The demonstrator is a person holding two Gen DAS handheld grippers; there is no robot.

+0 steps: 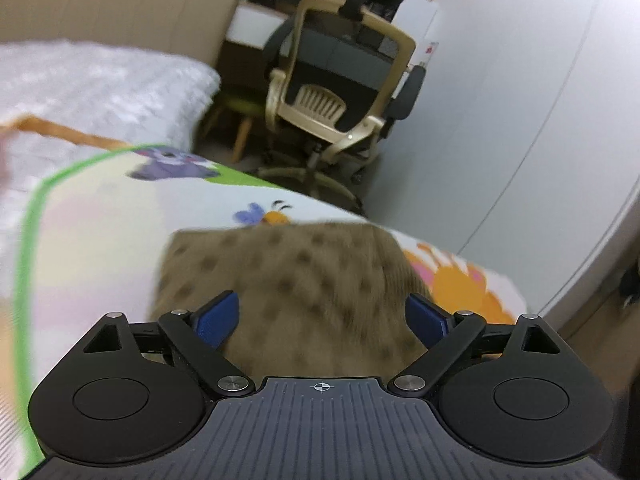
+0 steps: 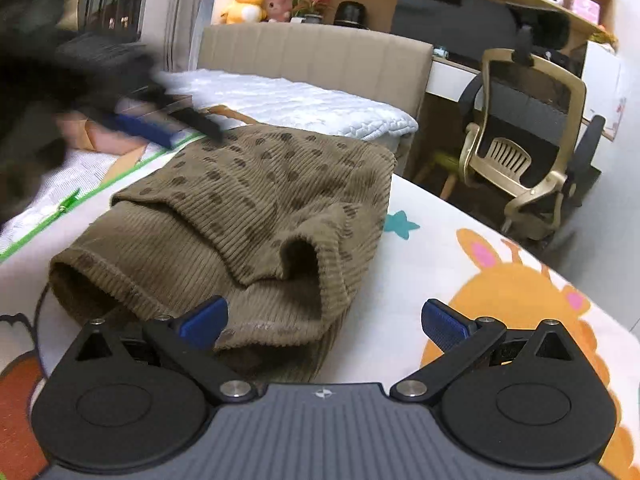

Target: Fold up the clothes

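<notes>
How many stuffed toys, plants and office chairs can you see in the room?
Stuffed toys: 2, yellow and pink
Potted plants: 1
Office chairs: 1
Total: 4

From the right wrist view, bare cartoon mat [image 2: 440, 240] lies open at two o'clock; the brown garment [image 2: 256, 200] fills twelve, the left gripper [image 2: 160, 128] (blurred) crosses at ten o'clock.

A folded brown dotted ribbed knit garment [image 2: 256, 208] lies on a white cartoon-print play mat [image 2: 460, 248] spread over the bed. A beige-framed office chair [image 2: 528, 136] stands beyond the mat's right edge, apparently on the floor.
</notes>
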